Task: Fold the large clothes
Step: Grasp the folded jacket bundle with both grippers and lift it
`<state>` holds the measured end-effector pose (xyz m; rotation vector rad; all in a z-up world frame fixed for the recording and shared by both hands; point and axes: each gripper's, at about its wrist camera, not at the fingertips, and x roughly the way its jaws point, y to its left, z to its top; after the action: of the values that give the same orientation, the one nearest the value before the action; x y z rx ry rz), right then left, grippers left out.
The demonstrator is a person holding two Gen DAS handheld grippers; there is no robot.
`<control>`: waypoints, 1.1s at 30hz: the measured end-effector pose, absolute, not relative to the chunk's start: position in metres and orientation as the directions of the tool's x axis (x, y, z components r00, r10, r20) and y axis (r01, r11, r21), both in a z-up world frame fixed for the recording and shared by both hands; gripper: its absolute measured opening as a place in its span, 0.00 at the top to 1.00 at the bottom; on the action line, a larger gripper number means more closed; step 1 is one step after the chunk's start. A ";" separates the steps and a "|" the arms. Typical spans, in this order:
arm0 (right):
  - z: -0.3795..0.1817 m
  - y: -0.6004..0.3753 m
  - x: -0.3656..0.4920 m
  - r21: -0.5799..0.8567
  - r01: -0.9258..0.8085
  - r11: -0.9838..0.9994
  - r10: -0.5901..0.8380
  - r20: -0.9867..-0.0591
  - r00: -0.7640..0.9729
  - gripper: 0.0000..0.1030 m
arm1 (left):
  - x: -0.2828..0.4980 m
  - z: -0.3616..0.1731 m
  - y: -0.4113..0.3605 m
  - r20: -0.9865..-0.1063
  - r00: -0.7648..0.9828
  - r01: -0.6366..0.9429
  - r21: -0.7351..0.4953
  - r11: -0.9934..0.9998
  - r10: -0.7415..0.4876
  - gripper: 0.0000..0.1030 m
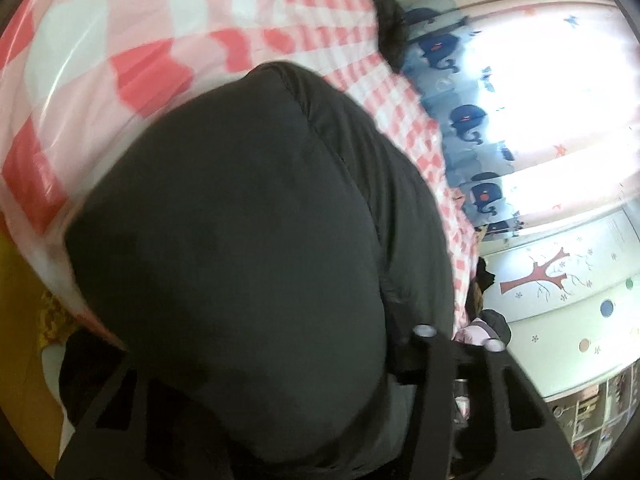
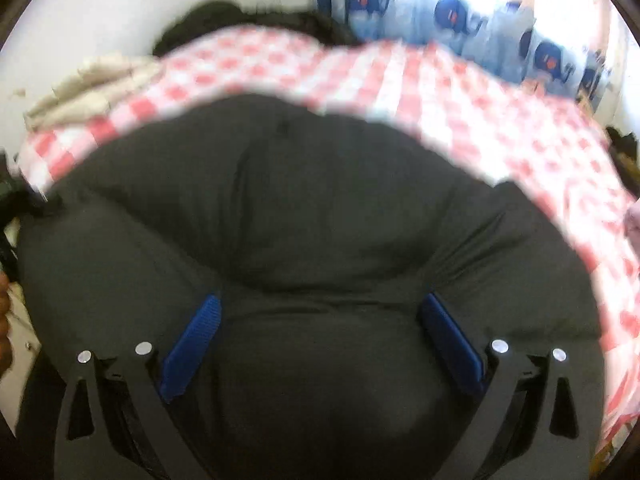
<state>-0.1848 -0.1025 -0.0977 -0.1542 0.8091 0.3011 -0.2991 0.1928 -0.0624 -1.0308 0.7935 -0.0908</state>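
A black padded jacket [image 1: 248, 216] lies on a red-and-white checked bed cover [image 1: 132, 40] and fills the middle of both views. In the left wrist view it bulges up between the arms of my left gripper [image 1: 272, 360] and hides the pads; only the right-hand finger [image 1: 430, 360] shows clearly, tight against the fabric, so the gripper looks shut on the jacket. In the right wrist view the jacket [image 2: 312, 200] swells between the two blue pads [image 2: 192, 344] of my right gripper [image 2: 322, 298]. Those jaws stand wide, tips sunk into the padding, inner pad faces bare.
A beige cloth [image 2: 84, 88] lies at the cover's [image 2: 460, 96] far left, a dark furry item [image 2: 224, 16] behind. Blue-patterned curtains [image 1: 460, 116] and a bright window [image 1: 560, 92] line the far side. A wall with a tree sticker [image 1: 536, 276] and shelves [image 1: 600, 412] stand to the right.
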 end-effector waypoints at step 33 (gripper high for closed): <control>-0.054 -0.381 -0.237 0.699 -0.082 0.710 0.520 -0.442 0.731 0.06 | -0.251 0.059 -0.201 -0.643 0.555 0.600 -0.130 0.790 -0.527 0.77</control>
<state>-0.2371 -0.3813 -0.0537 0.7091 0.6765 0.3639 -0.2512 -0.2014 0.0586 0.1086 0.7217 -0.6670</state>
